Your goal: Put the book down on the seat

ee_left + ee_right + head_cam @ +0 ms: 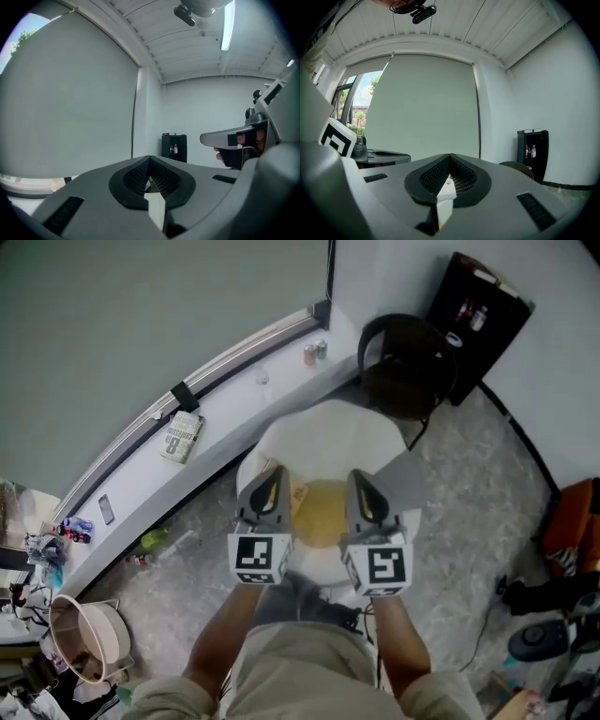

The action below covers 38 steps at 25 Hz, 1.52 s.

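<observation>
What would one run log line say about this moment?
left gripper: shut on book | right gripper: shut on book | book: in the air between both, not put down

We see only the middle of the book [319, 512]; the left gripper [272, 476] and right gripper [360, 480] cover its sides. The orange thing [574, 521] at the right edge is cut off.

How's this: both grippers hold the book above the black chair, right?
Not quite. The left gripper and right gripper do hold the book, but above the white seat, not the black chair, which stands beyond it. The head view shows this.
</observation>
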{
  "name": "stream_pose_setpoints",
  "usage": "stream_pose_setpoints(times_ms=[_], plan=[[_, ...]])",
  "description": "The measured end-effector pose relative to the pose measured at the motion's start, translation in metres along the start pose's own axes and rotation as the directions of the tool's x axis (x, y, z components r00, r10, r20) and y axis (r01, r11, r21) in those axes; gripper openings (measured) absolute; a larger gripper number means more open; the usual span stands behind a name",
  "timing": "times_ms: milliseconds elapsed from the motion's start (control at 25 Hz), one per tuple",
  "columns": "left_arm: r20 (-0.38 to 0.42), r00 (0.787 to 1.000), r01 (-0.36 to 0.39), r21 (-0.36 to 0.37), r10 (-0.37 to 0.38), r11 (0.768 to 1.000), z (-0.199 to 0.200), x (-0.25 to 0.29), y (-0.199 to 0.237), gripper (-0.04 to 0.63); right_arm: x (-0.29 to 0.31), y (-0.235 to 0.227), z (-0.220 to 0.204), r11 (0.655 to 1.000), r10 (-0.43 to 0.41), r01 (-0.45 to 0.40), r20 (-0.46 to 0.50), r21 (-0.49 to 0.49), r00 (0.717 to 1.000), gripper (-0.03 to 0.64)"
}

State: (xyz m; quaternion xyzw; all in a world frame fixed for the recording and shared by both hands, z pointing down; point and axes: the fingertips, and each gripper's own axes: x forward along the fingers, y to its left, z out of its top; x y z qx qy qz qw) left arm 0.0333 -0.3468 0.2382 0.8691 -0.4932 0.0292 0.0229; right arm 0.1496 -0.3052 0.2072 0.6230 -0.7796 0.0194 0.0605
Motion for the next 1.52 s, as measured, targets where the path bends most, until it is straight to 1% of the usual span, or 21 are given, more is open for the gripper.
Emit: stream_pose_setpoints(times_ms=[120, 280, 480, 880, 1160, 1320, 1520], plan=[[0.028, 0.999, 0.016, 0.038, -0.017, 0.999, 0.023, -0.004, -0.007, 0.006, -0.012, -0.007, 0.021, 1.0, -0.015, 0.015, 0.053, -0.002, 0.998, 0.003], [0.053, 0.998, 0.023, 0.067, -0.026, 0.998, 0.036, -0.005, -0.009, 0.006, -0.018, -0.006, 0.031, 1.0, -0.016, 0.017, 0.067, -0.015, 0.998, 0.003], [0.059, 0.997, 0.04, 0.072, -0.045, 0.997, 0.032, -0.009, -0.006, 0.006, -0.024, 0.0, 0.031, 0.999, -0.035, 0.037, 0.082, -0.021, 0.996, 0.003], [0.091, 0.994, 0.046, 0.096, -0.055, 0.994, 0.037, -0.005, -0.006, 0.006, -0.012, 0.003, 0.031, 0.999, -0.031, 0.033, 0.098, -0.022, 0.995, 0.003], [0.09, 0.995, 0.026, 0.111, -0.036, 0.993, 0.032, -0.006, 0.0, 0.006, -0.004, 0.004, 0.026, 0.999, -0.027, 0.031, 0.1, -0.038, 0.995, 0.003], [0.094, 0.995, 0.012, 0.115, -0.023, 0.993, 0.033, -0.007, 0.004, 0.006, 0.002, 0.004, 0.02, 1.0, -0.019, 0.02, 0.081, -0.014, 0.997, 0.003], [0.068, 0.998, 0.011, 0.123, -0.019, 0.992, 0.023, -0.006, 0.008, 0.006, 0.006, 0.008, 0.013, 1.0, -0.007, 0.008, 0.073, -0.012, 0.997, 0.003]])
